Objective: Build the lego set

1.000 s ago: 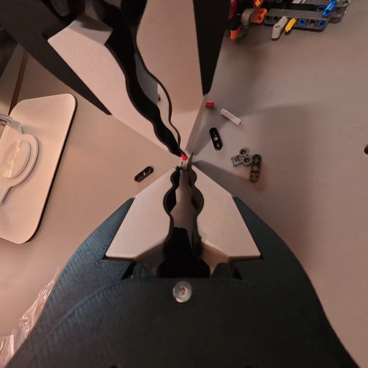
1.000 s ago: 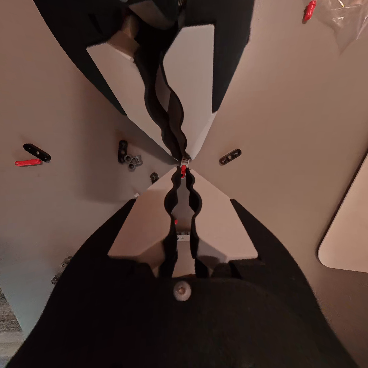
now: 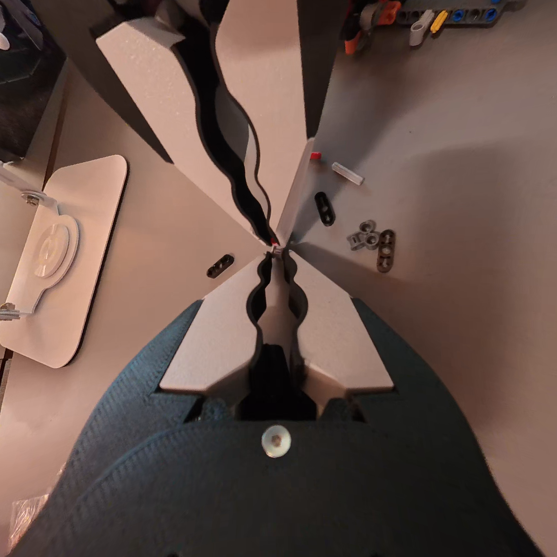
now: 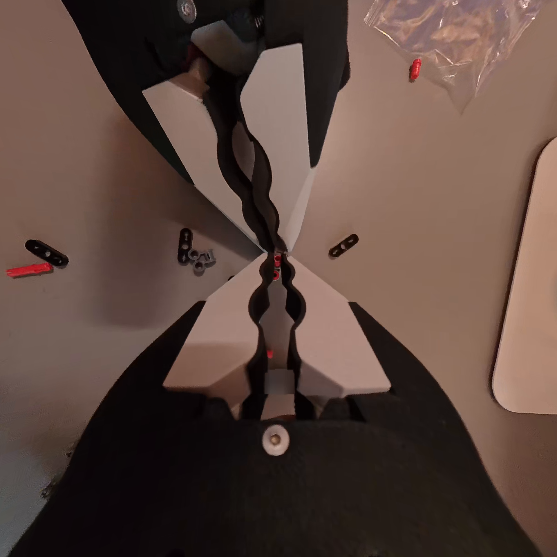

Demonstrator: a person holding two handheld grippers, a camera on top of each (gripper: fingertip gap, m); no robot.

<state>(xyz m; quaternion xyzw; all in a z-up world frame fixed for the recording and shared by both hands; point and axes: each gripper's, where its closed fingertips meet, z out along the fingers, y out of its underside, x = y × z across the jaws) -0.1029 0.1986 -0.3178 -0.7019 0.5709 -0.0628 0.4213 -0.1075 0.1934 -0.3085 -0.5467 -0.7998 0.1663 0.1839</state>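
- The left gripper is pinching a small light grey piece at its fingertips, held above the middle of the desk.
- The right gripper comes from the opposite side, tip to tip with the left one, and is clamped on a small red pin; pin and grey piece meet where the tips touch.
- Only the left wrist view shows a partly built assembly at the far edge of the desk, a grey beam with blue, yellow and orange parts, and nearer, a clear rod and a small red stub.
- Only the right wrist view shows a clear plastic bag near the far edge, a short red pin just beside it, and a long red axle touching a black link.
- Both views show one grey connector cluster touching a dark link, and a white rounded mat at the desk's side.
- Black or dark links, counted: three in each view.
- I can read no writing.
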